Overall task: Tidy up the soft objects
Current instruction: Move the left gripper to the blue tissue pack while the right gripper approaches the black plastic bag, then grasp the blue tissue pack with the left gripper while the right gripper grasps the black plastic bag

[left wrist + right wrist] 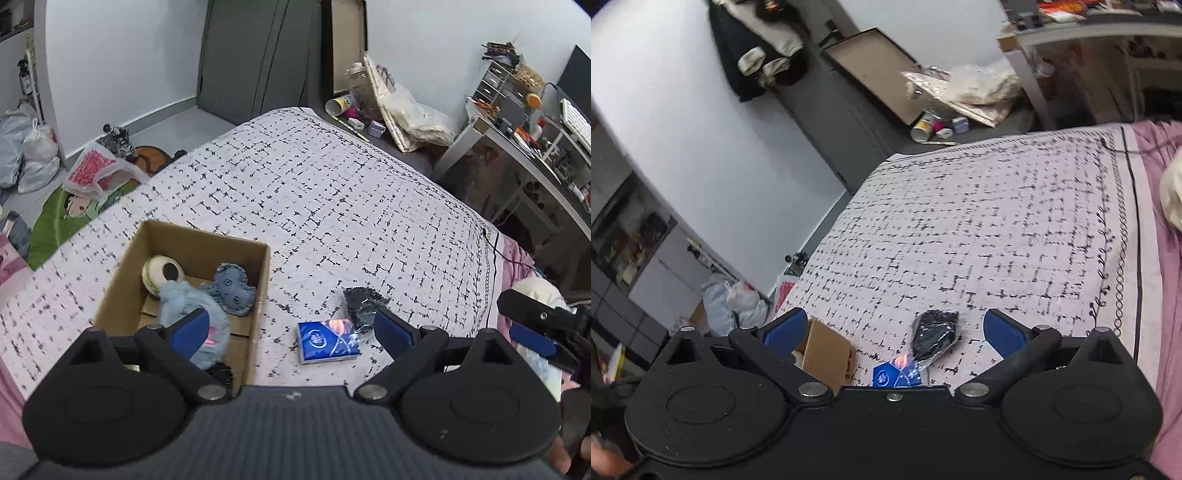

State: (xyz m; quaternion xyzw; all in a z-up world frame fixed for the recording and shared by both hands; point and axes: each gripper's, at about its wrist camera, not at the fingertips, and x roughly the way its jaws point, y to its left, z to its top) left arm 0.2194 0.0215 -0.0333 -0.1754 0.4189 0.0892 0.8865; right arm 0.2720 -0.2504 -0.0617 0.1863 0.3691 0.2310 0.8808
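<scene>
A cardboard box (258, 295) sits on the bed's patterned blanket (332, 184). Inside it lie a fluffy light-blue plush (184, 299), a denim heart-shaped cushion (232, 291) and a cream ball-like toy (162, 273). A blue tissue pack (327, 341) and a black item in clear wrap (364, 304) lie on the blanket right of the box. My left gripper (291, 328) is open and empty above them. My right gripper (894, 328) is open and empty, with the black wrapped item (934, 338), the tissue pack (897, 374) and the box corner (827, 350) below it. It also shows at the right in the left wrist view (535, 325).
Pink bedding (517, 258) lies along the blanket's right edge. A cluttered desk (535, 122) stands at the right. Plastic bags (26, 147) and a green mat (74, 214) lie on the floor at the left. A cardboard sheet and bags (923, 85) lean beyond the bed's foot.
</scene>
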